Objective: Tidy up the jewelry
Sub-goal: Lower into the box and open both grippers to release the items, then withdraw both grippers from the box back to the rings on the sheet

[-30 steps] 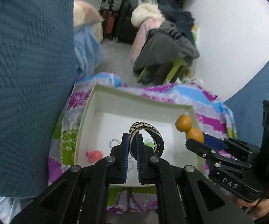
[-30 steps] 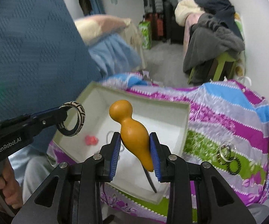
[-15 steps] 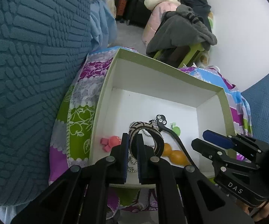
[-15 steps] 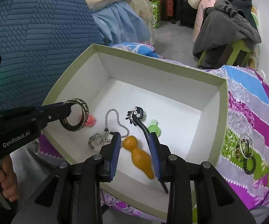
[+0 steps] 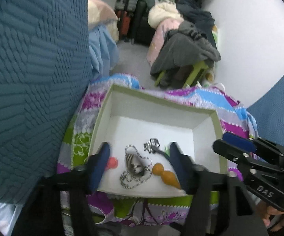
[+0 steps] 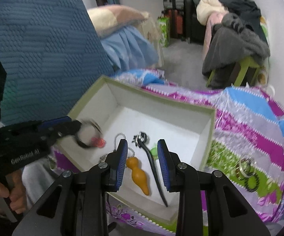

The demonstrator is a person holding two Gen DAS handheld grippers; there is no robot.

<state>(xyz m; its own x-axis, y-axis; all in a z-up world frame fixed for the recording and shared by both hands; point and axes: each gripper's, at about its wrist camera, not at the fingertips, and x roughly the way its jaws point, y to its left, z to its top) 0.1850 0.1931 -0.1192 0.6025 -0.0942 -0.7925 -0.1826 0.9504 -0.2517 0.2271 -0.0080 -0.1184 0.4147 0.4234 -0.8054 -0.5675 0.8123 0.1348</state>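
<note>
An open white box with a green rim point(image 5: 155, 98) point(image 6: 212, 122) sits on a striped cloth. Inside lie an orange gourd-shaped pendant point(image 5: 166, 175) point(image 6: 138, 174), a bead chain point(image 5: 134, 179), a black hair stick point(image 6: 153, 167), a red piece point(image 5: 112, 162) and a green piece. My left gripper point(image 5: 139, 163) is open over the box; the black-and-white woven bangle point(image 5: 135, 164) point(image 6: 88, 135) is blurred between its fingers, over the chain. My right gripper point(image 6: 142, 165) is open and empty above the pendant.
Rings and a dark beaded bracelet point(image 6: 247, 170) lie on the cloth right of the box. A blue quilted cushion point(image 5: 29, 68) rises at the left. A green stool piled with clothes point(image 5: 185, 59) stands behind, with suitcases farther back.
My right gripper let go of the orange pendant in the box and opened wide. My left gripper opened and released the bangle, which is dropping onto the chain.
</note>
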